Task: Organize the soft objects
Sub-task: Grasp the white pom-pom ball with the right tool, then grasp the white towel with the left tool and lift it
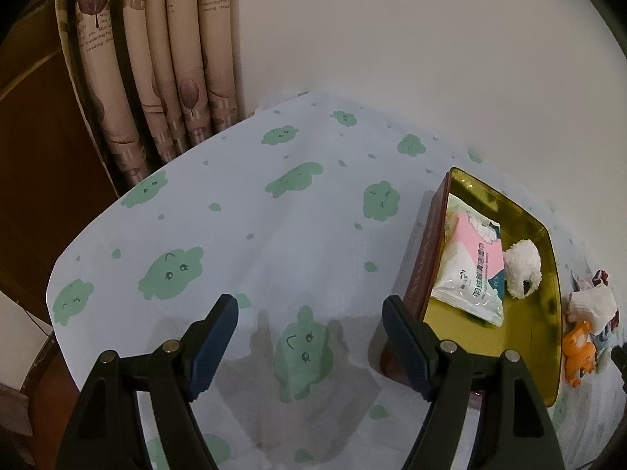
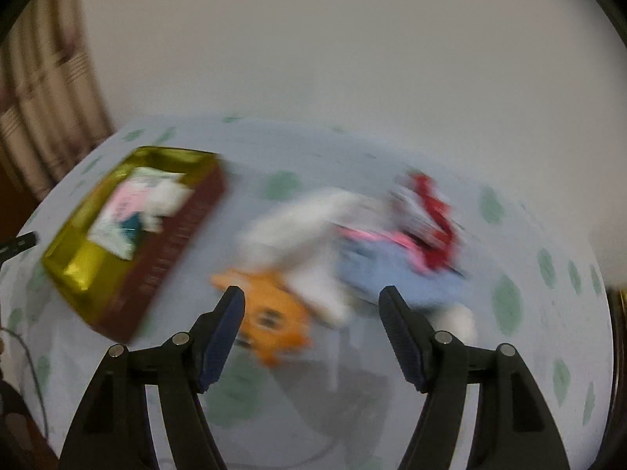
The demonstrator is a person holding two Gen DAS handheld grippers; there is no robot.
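A gold-lined tin box [image 1: 546, 235] with dark red walls sits on the table at the right of the left wrist view. Inside it lie a pink and white tissue pack [image 1: 472, 270] and a white fluffy toy [image 1: 523, 266]. Beyond its right side lie an orange plush [image 1: 580, 352] and a white cloth [image 1: 591, 301]. My left gripper [image 1: 309, 337] hangs open over bare tablecloth. The right wrist view is blurred. My right gripper [image 2: 311, 325] stands open and empty above the orange plush [image 2: 274, 325], a white soft thing [image 2: 301, 231], a blue one [image 2: 388, 270] and a red and pink one [image 2: 427, 219]. The box [image 2: 78, 270] lies to their left.
A pale tablecloth [image 1: 235, 235] with green cloud faces covers the round table. Patterned curtains [image 1: 164, 58] hang behind its far left edge, and a plain wall stands behind. Dark wooden furniture [image 1: 39, 156] is at the left.
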